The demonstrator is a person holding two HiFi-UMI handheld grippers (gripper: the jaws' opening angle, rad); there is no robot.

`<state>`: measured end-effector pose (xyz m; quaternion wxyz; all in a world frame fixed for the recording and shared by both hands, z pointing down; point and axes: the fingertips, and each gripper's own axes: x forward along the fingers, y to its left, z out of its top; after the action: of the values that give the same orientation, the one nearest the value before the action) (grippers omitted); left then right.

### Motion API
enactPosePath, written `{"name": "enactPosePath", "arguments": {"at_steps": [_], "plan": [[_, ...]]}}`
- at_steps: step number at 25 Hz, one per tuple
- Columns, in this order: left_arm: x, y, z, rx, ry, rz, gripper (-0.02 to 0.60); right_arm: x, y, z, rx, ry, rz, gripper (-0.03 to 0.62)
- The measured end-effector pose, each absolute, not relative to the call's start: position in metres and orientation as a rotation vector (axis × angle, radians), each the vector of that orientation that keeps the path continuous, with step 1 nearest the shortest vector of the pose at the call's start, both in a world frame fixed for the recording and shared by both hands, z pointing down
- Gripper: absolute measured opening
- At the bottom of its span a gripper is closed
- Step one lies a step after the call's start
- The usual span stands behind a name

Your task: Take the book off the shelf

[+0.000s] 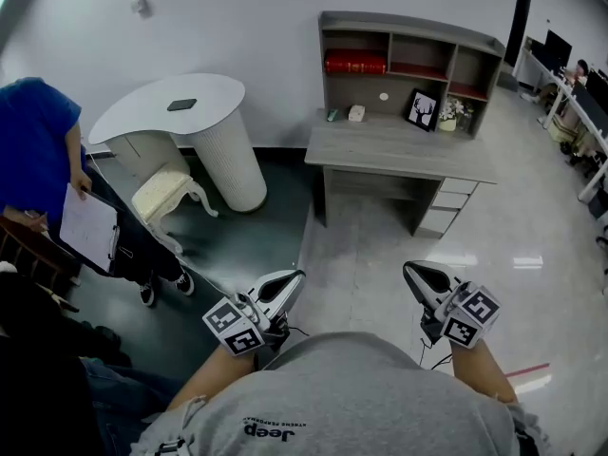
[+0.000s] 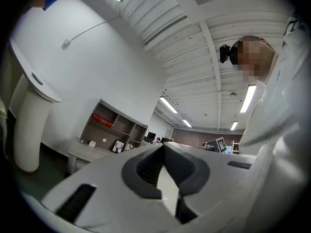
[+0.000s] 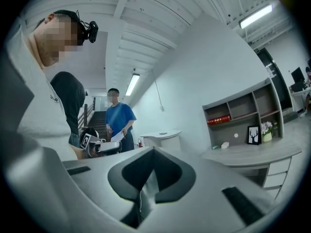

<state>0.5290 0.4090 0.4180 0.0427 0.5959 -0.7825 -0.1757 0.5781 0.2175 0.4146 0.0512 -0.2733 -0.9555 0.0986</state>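
A red book (image 1: 355, 62) lies in the upper left compartment of the grey shelf unit (image 1: 408, 36), which stands on a grey desk (image 1: 399, 150) across the room. The book also shows far off in the left gripper view (image 2: 102, 120) and the right gripper view (image 3: 218, 119). Both grippers are held low in front of my body, well short of the desk. My left gripper (image 1: 293, 279) has its jaws together with nothing between them (image 2: 163, 145). My right gripper (image 1: 410, 272) is likewise shut and empty (image 3: 153, 150).
A white round table (image 1: 180, 103) and a pale ornate stool (image 1: 171, 193) stand left of the desk. A person in blue (image 1: 38, 150) holding papers stands at the far left. A framed deer picture (image 1: 423, 109) and flowers (image 1: 448, 114) sit on the desk.
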Motion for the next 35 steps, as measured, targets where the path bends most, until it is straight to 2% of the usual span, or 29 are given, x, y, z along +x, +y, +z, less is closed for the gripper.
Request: {"name": "enactPosePath", "arguments": {"at_steps": [23,35], "plan": [[0.577,0.333,0.412,1.796,-2.452,-0.497,0.011,0.646,0.128,0.428,-0.866,-2.923,0.324,0.008],[0.526,0.312,0.416,1.856,-2.374,-0.533,0.011,0.614,0.108,0.43,-0.757,-2.934,0.326,0.009]]}}
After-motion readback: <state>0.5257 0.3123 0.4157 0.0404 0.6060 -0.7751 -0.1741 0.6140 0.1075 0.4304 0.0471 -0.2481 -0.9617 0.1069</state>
